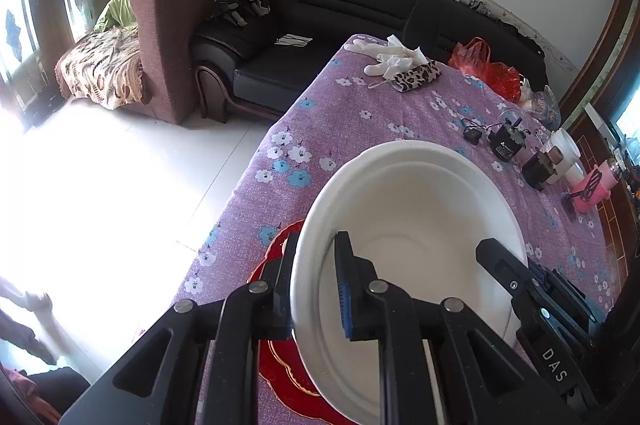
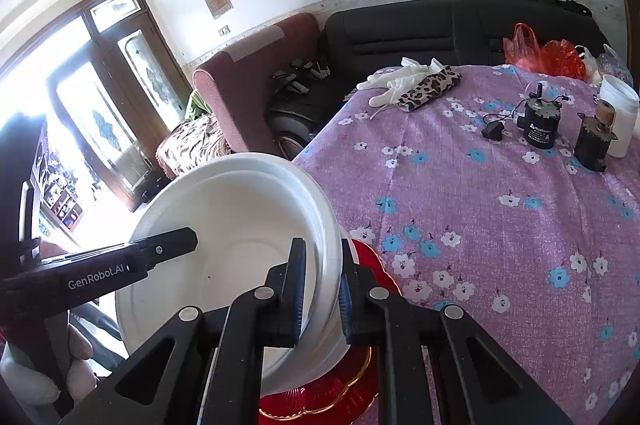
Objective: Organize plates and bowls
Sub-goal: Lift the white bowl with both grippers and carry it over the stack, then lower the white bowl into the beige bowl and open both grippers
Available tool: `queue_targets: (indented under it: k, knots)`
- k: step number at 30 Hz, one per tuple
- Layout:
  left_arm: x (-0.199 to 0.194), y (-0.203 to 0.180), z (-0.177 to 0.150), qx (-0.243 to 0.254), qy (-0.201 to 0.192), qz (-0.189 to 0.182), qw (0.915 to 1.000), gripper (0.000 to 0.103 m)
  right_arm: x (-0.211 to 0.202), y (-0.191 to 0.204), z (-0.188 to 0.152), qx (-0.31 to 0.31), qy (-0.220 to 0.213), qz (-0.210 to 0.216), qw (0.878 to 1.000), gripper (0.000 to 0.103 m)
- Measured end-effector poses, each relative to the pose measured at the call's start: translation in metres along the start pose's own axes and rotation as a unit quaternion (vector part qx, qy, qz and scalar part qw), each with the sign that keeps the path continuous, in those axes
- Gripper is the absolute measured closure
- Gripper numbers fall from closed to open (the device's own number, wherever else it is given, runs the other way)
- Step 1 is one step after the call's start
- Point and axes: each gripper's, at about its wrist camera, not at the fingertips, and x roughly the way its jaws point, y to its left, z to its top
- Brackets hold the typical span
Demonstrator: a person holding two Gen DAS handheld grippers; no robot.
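A white bowl [image 1: 416, 225] sits tilted over a red plate with a gold scalloped rim [image 1: 280, 365] near the table's front edge. My left gripper [image 1: 316, 285] is shut on the bowl's left rim, one finger inside and one outside. My right gripper [image 2: 320, 289] is shut on the bowl's right rim [image 2: 324, 257] in the same way. The bowl [image 2: 240, 225] and the red plate [image 2: 320, 401] also show in the right wrist view. Each gripper shows in the other's view, the right one [image 1: 532, 289] and the left one [image 2: 120, 261].
The table has a purple flowered cloth [image 2: 480, 217]. At its far side lie white gloves [image 1: 392, 55], a leopard pouch [image 1: 416, 77], a red bag [image 1: 488, 65], black motors [image 2: 540, 125], a white cup [image 2: 620, 113]. Sofas [image 1: 320, 25] stand beyond the table.
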Motion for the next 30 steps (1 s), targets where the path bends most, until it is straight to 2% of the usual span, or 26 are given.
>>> queue_targets:
  k: [6,8,10,12,14,18,26,30]
  knots:
    - [0.004,0.003,-0.005,0.01,-0.011,0.025,0.9996,0.084,0.008,0.006,-0.003,-0.015,0.002,-0.01,1.0,0.086]
    - [0.001,0.002,-0.007,0.018,-0.024,0.04,0.9987,0.08,0.01,0.01,-0.004,-0.02,0.003,-0.011,1.0,0.086]
    - [-0.004,0.0,-0.009,0.024,-0.035,0.048,0.9979,0.065,0.012,0.013,-0.005,-0.028,0.002,-0.012,1.0,0.086]
    - [-0.009,-0.002,-0.011,0.029,-0.052,0.058,0.9965,0.037,0.013,0.017,-0.006,-0.043,-0.003,-0.02,0.999,0.085]
    - [-0.014,-0.005,-0.013,0.038,-0.066,0.066,0.9949,0.031,0.012,0.022,-0.008,-0.056,-0.01,-0.028,0.998,0.085]
    - [-0.019,-0.01,-0.017,0.05,-0.079,0.076,0.9928,0.029,0.011,0.025,-0.009,-0.068,-0.019,-0.036,0.997,0.085]
    - [-0.03,-0.01,-0.027,0.043,-0.103,0.09,0.9897,0.026,0.008,0.017,-0.01,-0.052,-0.024,-0.034,0.998,0.078]
    - [-0.039,-0.012,-0.031,0.047,-0.121,0.098,0.9867,0.025,0.003,0.016,-0.011,-0.045,-0.029,-0.028,0.998,0.072]
